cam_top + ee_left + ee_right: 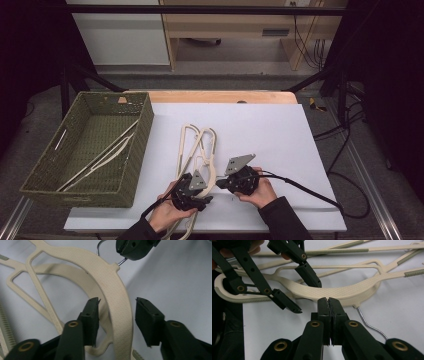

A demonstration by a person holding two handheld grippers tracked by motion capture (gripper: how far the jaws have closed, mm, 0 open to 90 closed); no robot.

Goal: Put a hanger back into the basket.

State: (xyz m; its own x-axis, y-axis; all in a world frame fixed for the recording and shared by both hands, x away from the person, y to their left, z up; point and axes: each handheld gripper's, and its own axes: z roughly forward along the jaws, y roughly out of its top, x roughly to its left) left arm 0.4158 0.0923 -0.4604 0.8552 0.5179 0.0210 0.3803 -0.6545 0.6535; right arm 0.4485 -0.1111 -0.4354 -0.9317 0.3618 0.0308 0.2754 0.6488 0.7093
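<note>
Two cream hangers already lie in the green basket (47,165) at the left; more are tangled on the white table (280,130). Left gripper (117,308) straddles the top hanger (117,302), jaws not yet pressing it. Right gripper (328,305) is clenched empty beside the wire hook (372,327). Lifting now could drag interlocked hangers along, or the arm could slip sideways.
</note>
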